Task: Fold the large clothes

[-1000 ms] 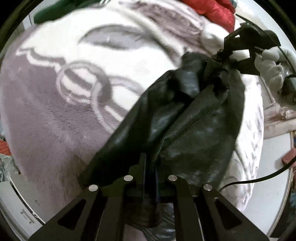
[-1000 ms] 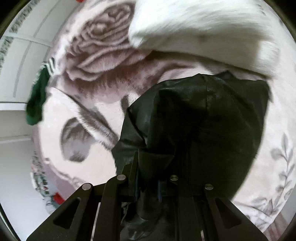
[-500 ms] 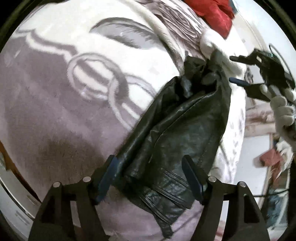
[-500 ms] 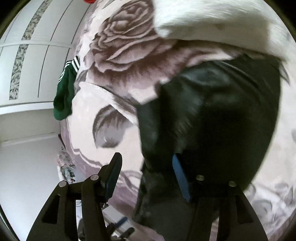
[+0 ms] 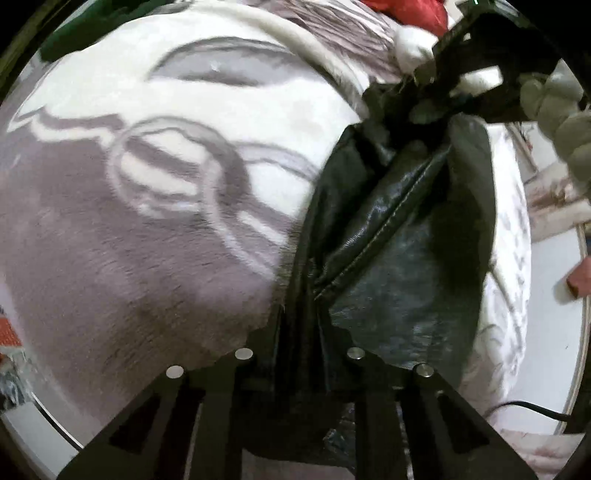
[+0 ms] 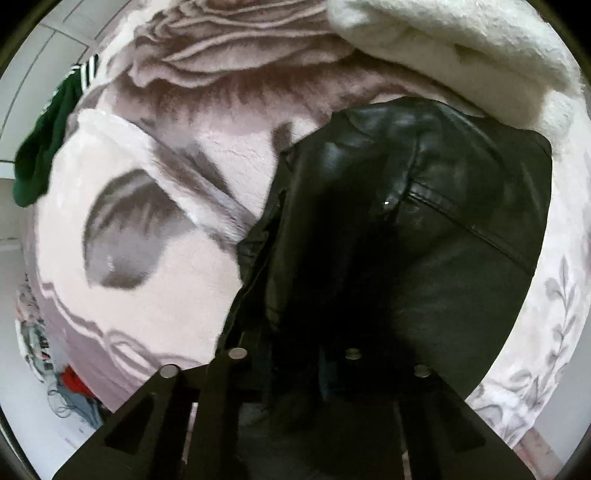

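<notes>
A black leather jacket (image 5: 402, 236) lies bunched on a grey-and-white floral blanket (image 5: 155, 221). My left gripper (image 5: 301, 354) is shut on the jacket's near edge, and the leather fills the gap between its fingers. My right gripper (image 6: 295, 354) is shut on the jacket's other end (image 6: 424, 240); in the left wrist view it shows at the far top right (image 5: 443, 92), pinching the leather there. The jacket hangs stretched between the two grippers, just above the blanket.
A white fluffy garment (image 6: 461, 48) lies just beyond the jacket. A red garment (image 5: 406, 13) sits at the bed's far side, a green striped one (image 6: 40, 147) at its edge. A black cable (image 5: 532, 410) crosses the white floor beside the bed.
Half a second ago both grippers were open with the jacket lying loose. Now both have closed on the jacket's ends again and hold it stretched between them.
</notes>
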The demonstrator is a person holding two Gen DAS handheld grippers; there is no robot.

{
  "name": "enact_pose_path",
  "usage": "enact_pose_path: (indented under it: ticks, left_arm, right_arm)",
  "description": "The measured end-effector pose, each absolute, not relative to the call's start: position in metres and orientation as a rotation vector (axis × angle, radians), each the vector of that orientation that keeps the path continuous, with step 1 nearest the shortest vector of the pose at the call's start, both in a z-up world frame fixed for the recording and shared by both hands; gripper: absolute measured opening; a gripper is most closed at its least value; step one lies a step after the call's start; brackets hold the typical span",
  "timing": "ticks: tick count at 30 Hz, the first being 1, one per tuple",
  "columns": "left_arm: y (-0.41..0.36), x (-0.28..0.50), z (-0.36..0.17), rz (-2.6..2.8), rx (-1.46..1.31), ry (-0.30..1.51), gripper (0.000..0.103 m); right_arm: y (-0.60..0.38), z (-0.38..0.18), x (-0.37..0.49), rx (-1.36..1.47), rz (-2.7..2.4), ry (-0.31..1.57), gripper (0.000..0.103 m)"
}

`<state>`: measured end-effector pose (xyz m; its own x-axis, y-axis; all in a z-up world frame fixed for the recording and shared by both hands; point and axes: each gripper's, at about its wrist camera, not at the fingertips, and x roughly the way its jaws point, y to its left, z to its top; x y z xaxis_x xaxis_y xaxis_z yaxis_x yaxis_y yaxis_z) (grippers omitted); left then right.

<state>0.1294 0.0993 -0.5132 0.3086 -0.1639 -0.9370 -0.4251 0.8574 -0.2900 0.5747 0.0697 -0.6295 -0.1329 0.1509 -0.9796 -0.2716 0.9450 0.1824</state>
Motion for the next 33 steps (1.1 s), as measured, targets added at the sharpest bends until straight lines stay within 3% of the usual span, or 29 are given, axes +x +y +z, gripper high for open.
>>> enact_pose_path:
  ticks: [6,7,10,13,15,18,25,26,27,29,33]
  left_arm:
    - [0.129,0.12,-0.544,0.212,-0.68,1.305,0.015]
    - [0.135,0.12,-0.546,0.198,-0.722,1.305,0.016]
    - [0.143,0.114,-0.536,0.164,-0.794,1.308,0.026]
    - [0.144,0.109,-0.515,0.201,-0.788,1.325,0.03]
    - [0.144,0.113,-0.5,0.204,-0.783,1.329,0.047]
    - [0.135,0.148,-0.483,0.151,-0.795,1.28,0.05]
    - [0.104,0.277,-0.505,0.027,-0.598,1.278,0.05]
    - [0.1,0.286,-0.508,0.014,-0.572,1.267,0.044]
    - [0.098,0.291,-0.51,0.003,-0.549,1.243,0.029]
    - [0.098,0.294,-0.502,-0.009,-0.528,1.216,0.019]
    - [0.128,0.28,-0.502,0.004,-0.627,1.222,0.017]
  right_arm:
    - [0.093,-0.643,0.569,-0.028,0.501,1.72,0.018]
    - [0.092,-0.646,0.57,-0.022,0.539,1.73,0.022]
    - [0.067,-0.633,0.574,0.134,0.668,1.753,0.042]
    - [0.011,-0.611,0.576,0.309,0.75,1.733,0.054]
    - [-0.032,-0.603,0.573,0.344,0.702,1.701,0.055]
    - [-0.096,-0.612,0.569,0.398,0.599,1.704,0.056]
    - [-0.178,-0.66,0.557,0.505,0.449,1.725,0.056]
    - [-0.181,-0.666,0.555,0.514,0.444,1.727,0.056]
    - [-0.184,-0.671,0.553,0.527,0.44,1.729,0.056]
    - [-0.19,-0.678,0.55,0.552,0.438,1.728,0.056]
    - [-0.196,-0.693,0.54,0.608,0.437,1.74,0.056]
